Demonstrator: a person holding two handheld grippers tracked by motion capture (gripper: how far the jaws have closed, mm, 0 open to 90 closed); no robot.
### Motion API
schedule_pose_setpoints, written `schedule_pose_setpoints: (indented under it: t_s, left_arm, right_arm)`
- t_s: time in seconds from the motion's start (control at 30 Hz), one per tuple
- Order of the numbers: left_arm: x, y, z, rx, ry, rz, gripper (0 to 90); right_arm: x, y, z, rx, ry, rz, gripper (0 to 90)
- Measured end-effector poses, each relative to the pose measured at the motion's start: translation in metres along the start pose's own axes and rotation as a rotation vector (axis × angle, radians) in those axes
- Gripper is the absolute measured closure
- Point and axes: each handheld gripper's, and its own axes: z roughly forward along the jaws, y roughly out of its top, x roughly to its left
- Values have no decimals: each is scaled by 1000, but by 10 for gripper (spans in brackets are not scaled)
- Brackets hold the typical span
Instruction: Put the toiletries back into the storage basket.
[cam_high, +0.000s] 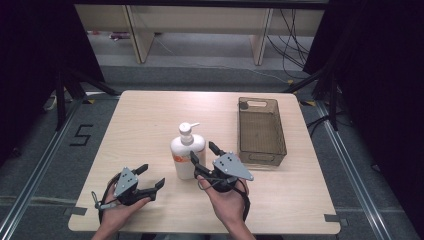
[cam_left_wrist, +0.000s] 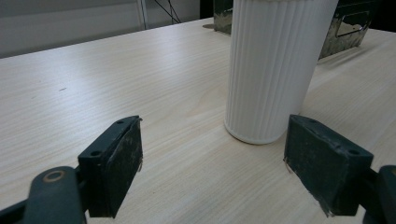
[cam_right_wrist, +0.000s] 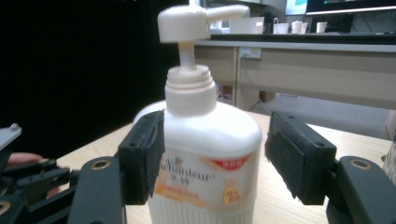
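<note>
A white pump bottle with an orange label stands upright in the middle of the wooden table. My right gripper is open right beside it on its right. In the right gripper view the bottle stands between the spread jaws of that gripper, and the right pad is clear of it. My left gripper is open on the near left, holding nothing. In the left gripper view the bottle's ribbed base rises just beyond the open gripper.
A brown see-through bin sits at the table's right, behind the right gripper, with nothing visible inside it. It shows past the bottle as the bin in the left gripper view. Desks and cables lie beyond the far edge.
</note>
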Motion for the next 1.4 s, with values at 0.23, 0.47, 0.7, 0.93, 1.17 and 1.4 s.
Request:
schedule_pose_setpoints:
  t_s: [0.23,0.47,0.7,0.93,1.17,1.4]
  left_arm:
    - [-1,0,-4,16,23,-24,185]
    - [-1,0,-4,14,20,-22,185]
    - [-1,0,-3,18,22,-25,186]
    - [-1,0,-3,15,20,-22,190]
    - [-1,0,-3,14,19,-22,189]
    - [-1,0,-3,14,18,-22,190]
  right_arm:
    - [15,15,10,-36,-8,-10,385]
    - [28,31,30,-35,-56,-32,399]
    - [29,34,43,-3,-76,-13,427]
    - [27,37,47,-2,-98,-12,498]
    - [29,38,49,-7,-94,-12,591]
    - [29,38,49,-13,-94,-15,599]
